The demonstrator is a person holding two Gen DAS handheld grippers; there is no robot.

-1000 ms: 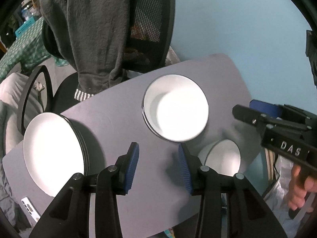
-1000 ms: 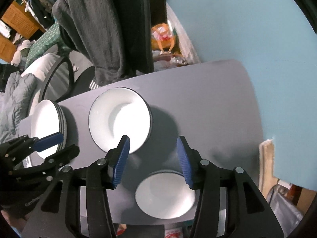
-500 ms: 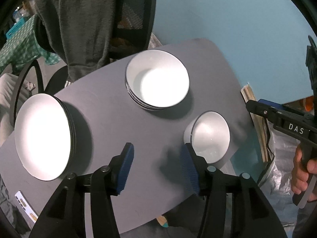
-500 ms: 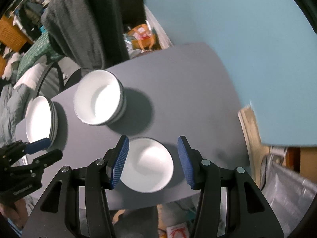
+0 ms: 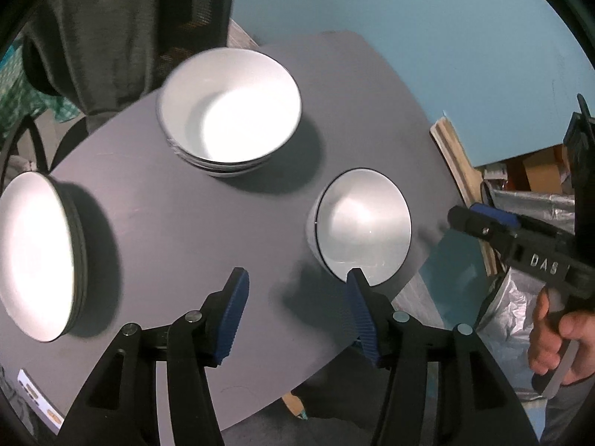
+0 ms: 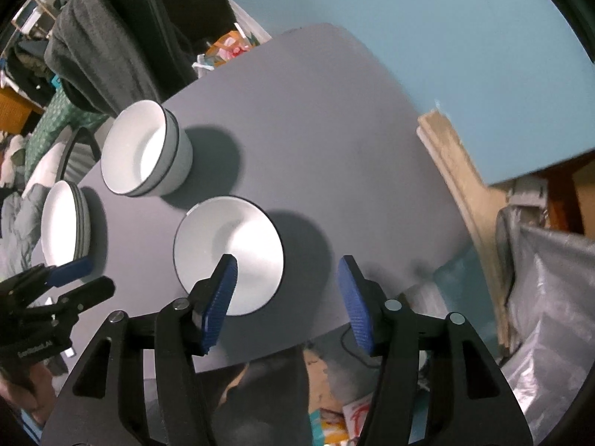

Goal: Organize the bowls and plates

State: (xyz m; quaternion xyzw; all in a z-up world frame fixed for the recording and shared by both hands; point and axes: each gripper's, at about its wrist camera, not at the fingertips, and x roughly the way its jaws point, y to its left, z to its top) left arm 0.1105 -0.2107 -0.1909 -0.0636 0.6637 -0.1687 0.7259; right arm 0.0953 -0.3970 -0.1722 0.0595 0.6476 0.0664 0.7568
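A grey table (image 5: 178,223) fills the middle of both views, with a light blue wall (image 5: 427,37) across the top right. Upper left there's a black office chair (image 6: 148,37) with a dark grey hoodie (image 6: 93,55) draped over it. Right edge has a wooden board (image 6: 457,171) leaning by the wall, plus some crinkly silver plastic sheeting (image 6: 550,290).
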